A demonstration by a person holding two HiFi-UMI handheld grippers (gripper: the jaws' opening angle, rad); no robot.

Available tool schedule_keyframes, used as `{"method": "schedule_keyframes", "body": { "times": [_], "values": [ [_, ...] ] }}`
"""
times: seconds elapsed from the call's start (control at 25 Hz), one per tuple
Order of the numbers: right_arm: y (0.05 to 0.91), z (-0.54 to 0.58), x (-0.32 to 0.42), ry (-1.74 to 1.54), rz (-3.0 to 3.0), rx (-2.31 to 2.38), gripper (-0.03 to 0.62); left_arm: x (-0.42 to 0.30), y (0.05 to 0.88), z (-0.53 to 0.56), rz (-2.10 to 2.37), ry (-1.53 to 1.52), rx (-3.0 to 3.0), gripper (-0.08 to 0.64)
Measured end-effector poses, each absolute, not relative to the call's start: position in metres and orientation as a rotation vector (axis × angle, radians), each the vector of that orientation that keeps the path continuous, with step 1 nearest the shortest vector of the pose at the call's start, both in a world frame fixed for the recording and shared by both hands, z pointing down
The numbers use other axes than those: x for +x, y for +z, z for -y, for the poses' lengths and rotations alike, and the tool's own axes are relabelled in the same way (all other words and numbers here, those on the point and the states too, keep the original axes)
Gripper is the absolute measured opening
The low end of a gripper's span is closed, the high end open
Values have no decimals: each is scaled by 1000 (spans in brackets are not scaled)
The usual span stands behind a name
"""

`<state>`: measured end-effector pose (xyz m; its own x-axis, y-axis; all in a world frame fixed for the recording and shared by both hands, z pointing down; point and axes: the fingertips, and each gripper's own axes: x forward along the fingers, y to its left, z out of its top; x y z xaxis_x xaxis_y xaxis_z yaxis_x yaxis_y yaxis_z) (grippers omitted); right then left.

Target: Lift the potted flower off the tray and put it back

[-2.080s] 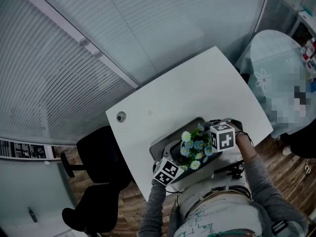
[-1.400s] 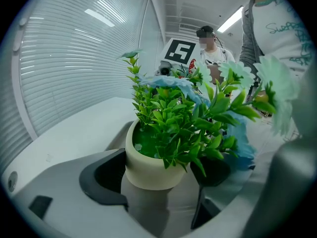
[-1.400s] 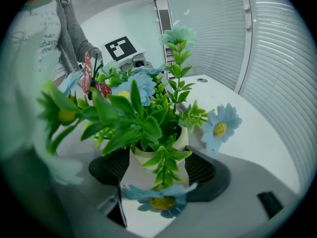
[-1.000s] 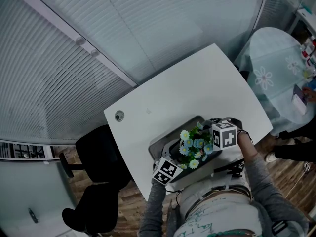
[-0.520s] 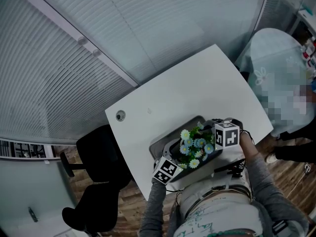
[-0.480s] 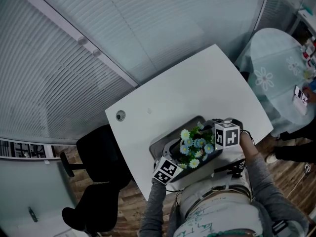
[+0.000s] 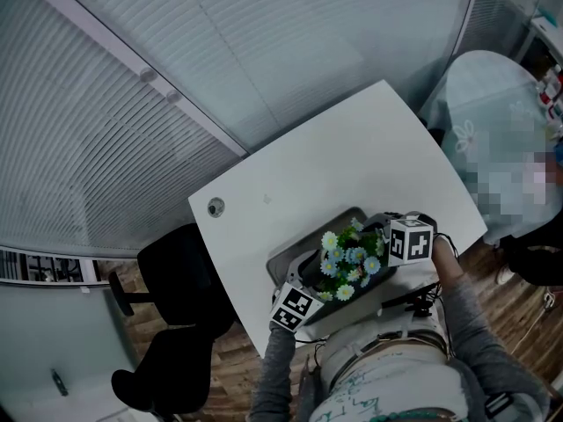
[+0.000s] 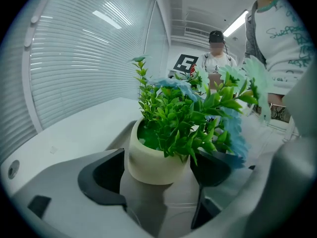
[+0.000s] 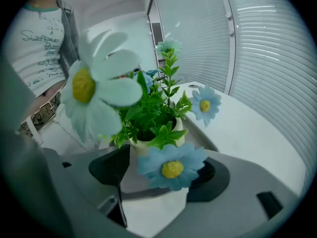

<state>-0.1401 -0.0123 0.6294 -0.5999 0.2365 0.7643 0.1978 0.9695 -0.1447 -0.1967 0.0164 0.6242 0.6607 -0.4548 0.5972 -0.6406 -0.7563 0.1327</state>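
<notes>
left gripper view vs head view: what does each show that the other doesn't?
Left gripper view only: the cream pot, standing between the parted jaws of the left gripper; whether the pads touch it is unclear. Head view only: the whole white table, the black chair and that gripper's marker cube. Both: the flowers, the tray and the blinds.

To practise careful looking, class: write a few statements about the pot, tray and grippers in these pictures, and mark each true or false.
1. The tray lies on a white table. True.
2. The flowers are red. False: they are blue and white with yellow centres.
3. The left gripper has a jaw on each side of the pot. True.
4. The right gripper has its jaws shut together. False: they stand apart.
</notes>
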Motion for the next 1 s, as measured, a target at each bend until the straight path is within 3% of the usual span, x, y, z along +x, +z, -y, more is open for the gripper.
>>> {"method": "schedule_keyframes", "body": {
  "times": [1.0],
  "values": [
    [619, 12, -98, 150, 2276, -134, 350, -234, 625, -55, 1011, 828, 2442, 410]
  ]
}}
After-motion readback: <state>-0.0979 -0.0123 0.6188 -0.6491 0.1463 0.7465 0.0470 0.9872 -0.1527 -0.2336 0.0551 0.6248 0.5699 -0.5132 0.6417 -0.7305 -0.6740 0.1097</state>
